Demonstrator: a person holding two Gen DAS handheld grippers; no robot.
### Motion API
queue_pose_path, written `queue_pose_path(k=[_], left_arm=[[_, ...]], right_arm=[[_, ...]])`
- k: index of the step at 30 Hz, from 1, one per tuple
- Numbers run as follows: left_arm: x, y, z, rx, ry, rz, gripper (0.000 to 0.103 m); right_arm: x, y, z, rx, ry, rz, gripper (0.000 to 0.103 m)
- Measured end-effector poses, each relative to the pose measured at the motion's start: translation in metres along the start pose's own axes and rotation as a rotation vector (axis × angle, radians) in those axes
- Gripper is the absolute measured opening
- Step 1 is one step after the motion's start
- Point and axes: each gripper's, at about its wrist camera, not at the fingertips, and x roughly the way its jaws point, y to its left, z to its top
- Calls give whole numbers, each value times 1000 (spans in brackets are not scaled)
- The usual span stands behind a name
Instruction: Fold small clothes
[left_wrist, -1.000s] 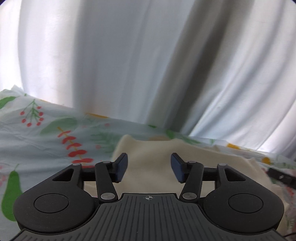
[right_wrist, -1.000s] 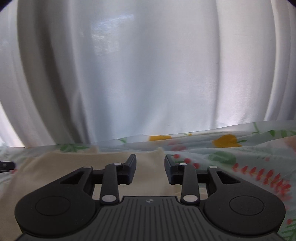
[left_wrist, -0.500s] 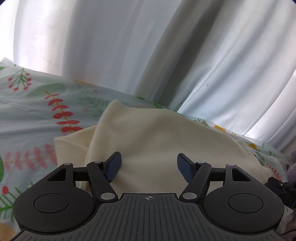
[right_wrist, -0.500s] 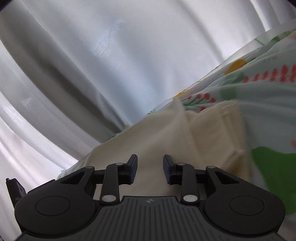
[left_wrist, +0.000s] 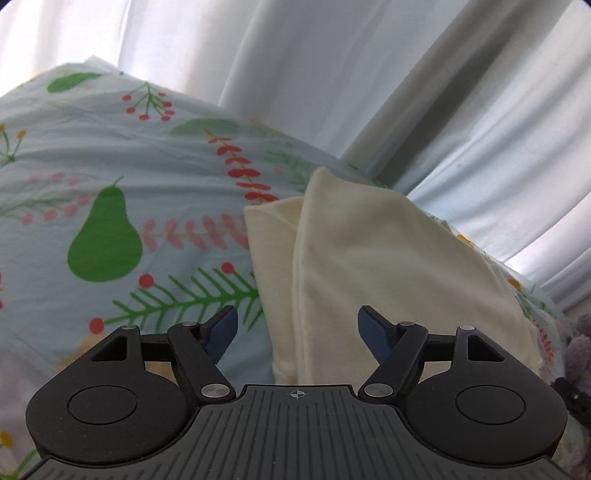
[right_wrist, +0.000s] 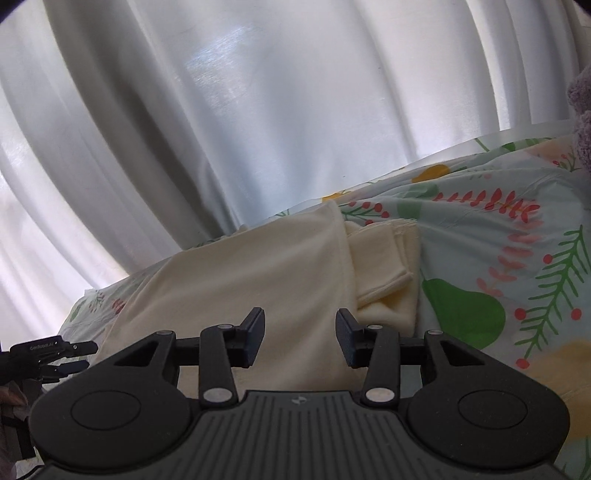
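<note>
Both tongs have swung back over the cream garment on the floral sheet, left tongs and right tongs opening, empty; partly folded, more folds left

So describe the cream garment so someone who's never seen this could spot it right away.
Find the printed sheet with green pears and red berry sprigs, spread in front of a white curtain. Near the curtain edge lies the cream garment, partly folded over itself. It is the only plain, unpatterned cloth lying on the sheet.
</note>
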Motion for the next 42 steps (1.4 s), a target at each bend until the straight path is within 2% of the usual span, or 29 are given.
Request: queue_pose_path(k=[3, 6, 8, 11, 13, 16, 20, 22, 30, 34, 38, 42], left_arm=[[6, 2, -1, -42, 40, -67, 73], [18, 4, -1, -85, 81, -82, 66], [21, 7, 2, -106, 75, -94, 62], [27, 16, 7, -171, 89, -120, 48], [31, 21, 9, -188, 103, -131, 30], [31, 23, 10, -181, 98, -149, 21], [23, 17, 13, -173, 66, -162, 18], [16, 6, 17, -137, 37, -184, 17], [0, -57, 27, 5, -27, -295, 16], [11, -94, 19, 76, -7, -348, 15], [35, -126, 2, 145, 29, -333, 15], [63, -142, -19, 179, 101, -318, 20]], right_arm=[[6, 26, -6, -112, 24, -14, 42], [13, 41, -12, -156, 54, -25, 41], [16, 46, -14, -169, 67, -32, 37], [16, 48, -16, -182, 74, -56, 36], [16, 49, -17, -198, 74, -85, 36], [19, 52, -18, -272, 75, -178, 32], [27, 52, -20, -314, 79, -253, 29], [29, 49, -20, -306, 89, -277, 28], [23, 39, -16, -254, 61, -289, 28], [22, 40, -16, -245, 56, -292, 28], [22, 40, -16, -240, 57, -290, 28], [23, 40, -16, -241, 59, -291, 28]])
